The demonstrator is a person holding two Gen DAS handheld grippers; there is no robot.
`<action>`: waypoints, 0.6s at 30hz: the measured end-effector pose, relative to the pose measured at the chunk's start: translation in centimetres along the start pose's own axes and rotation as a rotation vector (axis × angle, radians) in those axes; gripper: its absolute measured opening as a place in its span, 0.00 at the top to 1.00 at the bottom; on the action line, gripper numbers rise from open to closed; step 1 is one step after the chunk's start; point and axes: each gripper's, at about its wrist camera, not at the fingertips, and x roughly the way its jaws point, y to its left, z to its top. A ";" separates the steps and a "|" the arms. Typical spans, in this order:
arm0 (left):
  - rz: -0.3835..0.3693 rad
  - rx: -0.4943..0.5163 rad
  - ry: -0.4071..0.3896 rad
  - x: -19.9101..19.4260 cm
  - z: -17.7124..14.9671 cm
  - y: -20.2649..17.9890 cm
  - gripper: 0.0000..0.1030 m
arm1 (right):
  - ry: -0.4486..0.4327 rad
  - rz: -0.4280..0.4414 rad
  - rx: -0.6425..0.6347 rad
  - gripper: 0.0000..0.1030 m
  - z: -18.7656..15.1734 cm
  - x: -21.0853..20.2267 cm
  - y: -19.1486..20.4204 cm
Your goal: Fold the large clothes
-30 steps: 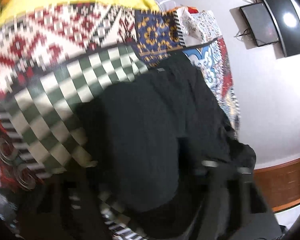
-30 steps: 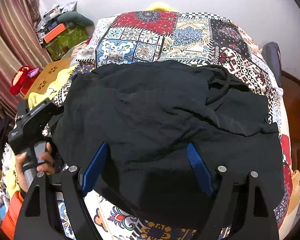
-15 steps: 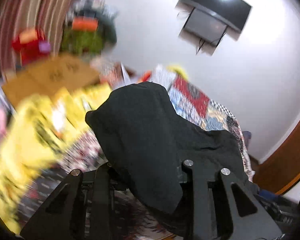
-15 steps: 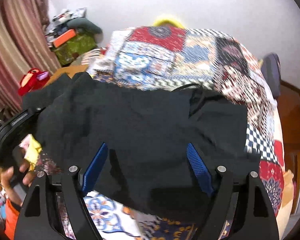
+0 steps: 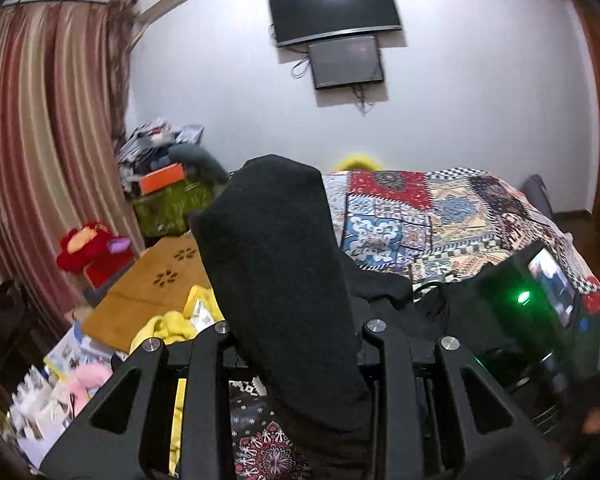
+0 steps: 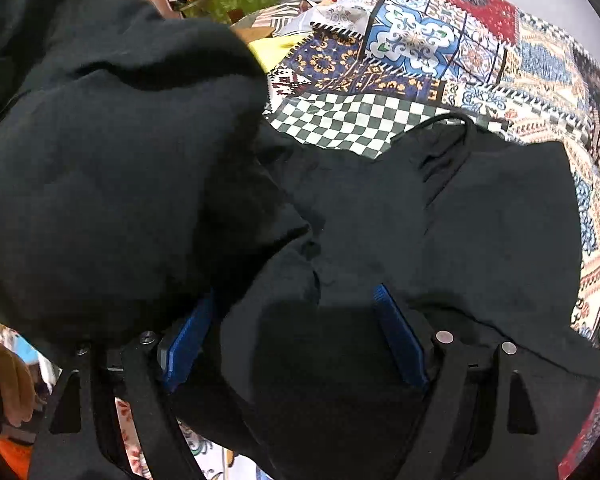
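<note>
Garment: a large black garment (image 6: pixel 480 220), probably a hoodie or sweatshirt judging by the cord near its neck, lies mostly spread on the patchwork bedspread (image 6: pixel 440 52); one side of it is lifted off the bed.

Left tongs: I hold the left gripper (image 5: pixel 296 344) narrow, clamped on a thick fold of the black cloth, which stands up and drapes between the fingers in the left wrist view. Its bulk fills the left half of the right wrist view.

Right tongs: the right gripper (image 6: pixel 296 332) stands wide, its jaws closing slightly, blue pads (image 6: pixel 400 344) on either side of the near hem. Cloth lies between them, but I see no pinch, so I judge it not yet gripped.

Step in hand: I read this as the first fold, carrying the raised side across the body of the garment.

Next move: I would need to bring the lifted edge over and lay it flat on the spread half, with the right tongs pinning or gripping the near hem so the base does not drag.

Surroundings: yellow cloth (image 5: pixel 168 324) and a cardboard sheet (image 5: pixel 156 284) sit just beside the bed; I should keep the fold clear of them.
</note>
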 end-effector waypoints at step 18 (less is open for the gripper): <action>-0.304 0.288 -0.029 -3.4 2.6 -13.9 0.73 | -0.096 -0.094 0.330 0.25 -10.0 -7.6 -13.7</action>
